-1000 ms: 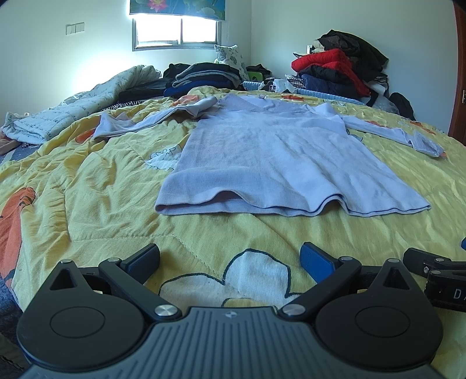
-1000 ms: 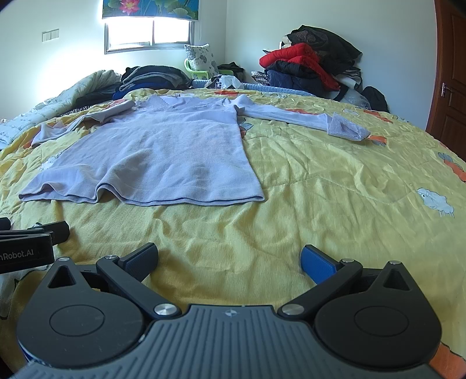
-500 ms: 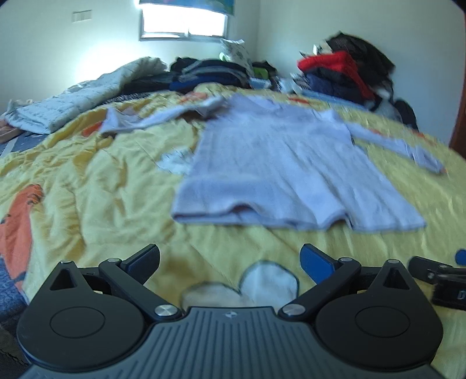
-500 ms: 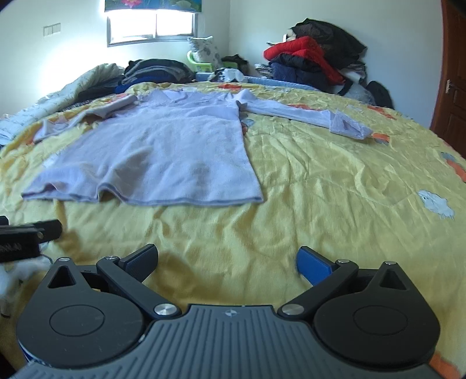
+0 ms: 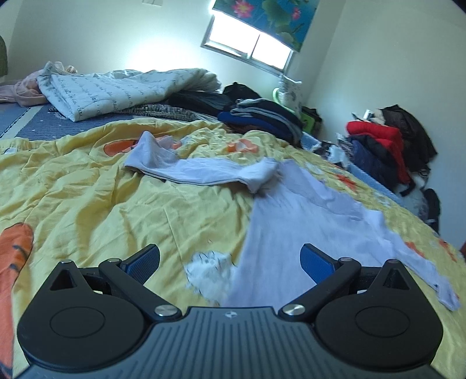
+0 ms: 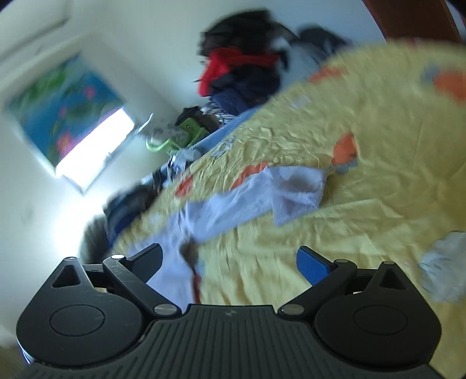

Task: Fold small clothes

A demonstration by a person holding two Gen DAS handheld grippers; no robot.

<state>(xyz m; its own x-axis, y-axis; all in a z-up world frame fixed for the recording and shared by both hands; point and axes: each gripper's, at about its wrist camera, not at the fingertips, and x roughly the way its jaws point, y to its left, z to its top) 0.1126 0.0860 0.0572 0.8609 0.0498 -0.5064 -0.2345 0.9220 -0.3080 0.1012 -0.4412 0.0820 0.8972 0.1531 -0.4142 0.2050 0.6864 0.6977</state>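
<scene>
A lavender long-sleeved shirt [image 5: 305,230] lies flat on the yellow bedspread [image 5: 102,198]. Its left sleeve [image 5: 204,175] stretches away to the left, its end bunched up. My left gripper [image 5: 230,258] hovers open over the shirt's left edge with nothing between its blue pads [image 5: 314,259]. The right wrist view is blurred and tilted. There my right gripper [image 6: 230,259] hangs above the bed near the shirt's right sleeve [image 6: 262,198], whose cuff [image 6: 300,192] lies ahead. Its jaws are closing but stand wide, with no cloth pressed between them.
A folded pale quilt [image 5: 125,90] and a stack of dark folded clothes [image 5: 262,116] lie at the far side of the bed. A heap of red and dark jackets [image 5: 384,137] sits by the wall on the right. A brown door [image 6: 413,17] stands beyond.
Both grippers have moved forward from the bed's near edge over the shirt and rolled. The left now faces the left sleeve, the right the right sleeve. The right jaws have narrowed slightly.
</scene>
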